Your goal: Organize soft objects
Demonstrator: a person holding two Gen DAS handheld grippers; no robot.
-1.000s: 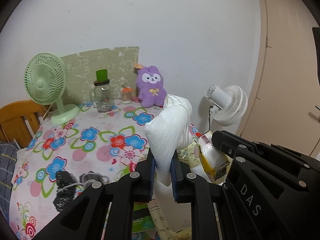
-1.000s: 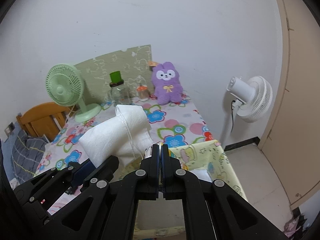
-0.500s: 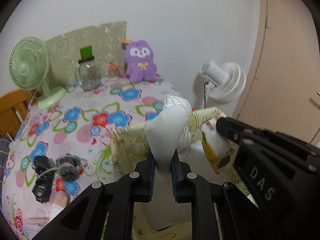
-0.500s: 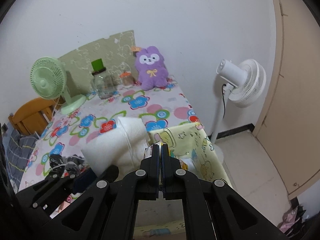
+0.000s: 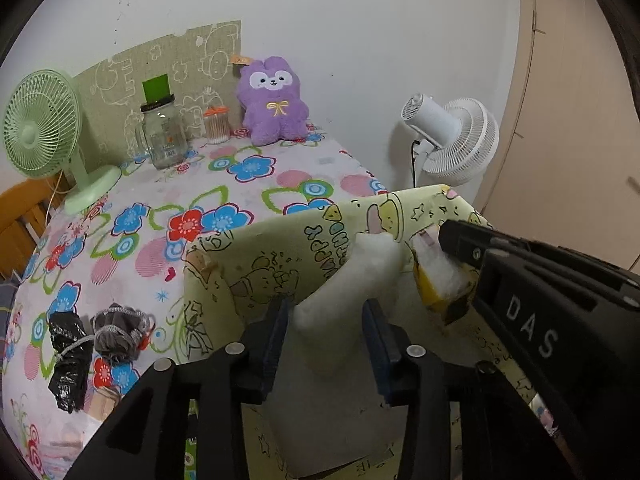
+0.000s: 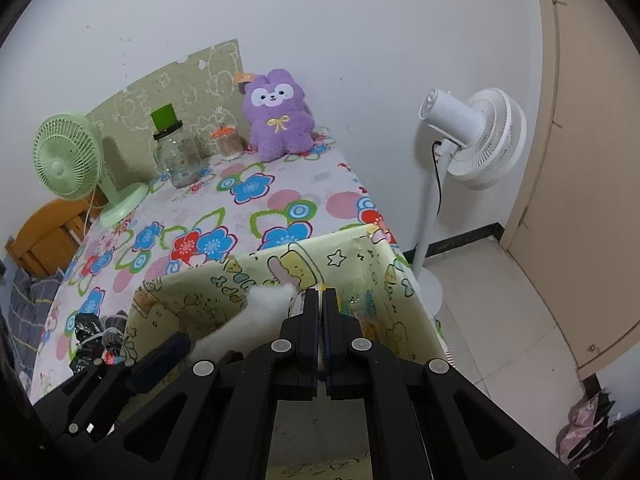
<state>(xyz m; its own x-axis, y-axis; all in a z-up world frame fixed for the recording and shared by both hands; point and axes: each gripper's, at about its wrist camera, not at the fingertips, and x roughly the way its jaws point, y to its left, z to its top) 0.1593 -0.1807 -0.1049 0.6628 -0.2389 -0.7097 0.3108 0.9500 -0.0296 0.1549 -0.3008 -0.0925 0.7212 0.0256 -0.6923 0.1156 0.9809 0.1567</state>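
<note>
Nearest the left wrist camera, the left gripper (image 5: 326,330) had just been opening its jaws, which stood apart with the white cloth roll (image 5: 352,280) leaning between them, its lower end seeming to touch the left pad and clear of the right one. Beside it the right gripper (image 6: 320,322) had its jaws pressed together over a yellow packet (image 5: 438,284); whether the pads actually pinched it could not be told. Both pointed down into the yellow cartoon-print fabric bin (image 5: 280,248), whose far wall rose just behind the roll and hid part of the surface. Left of the bin, on the floral tablecloth (image 5: 168,184), lay a black bundle (image 5: 68,356) and a grey bundle (image 5: 118,334) side by side. Farther back stood a green desk fan (image 5: 44,128), a glass jar (image 5: 162,136), a small container with an orange lid (image 5: 217,124) and a purple plush toy (image 5: 274,102) against the wall. Beyond the surface's right edge a white pedestal fan (image 6: 472,136) stood on the floor.
</note>
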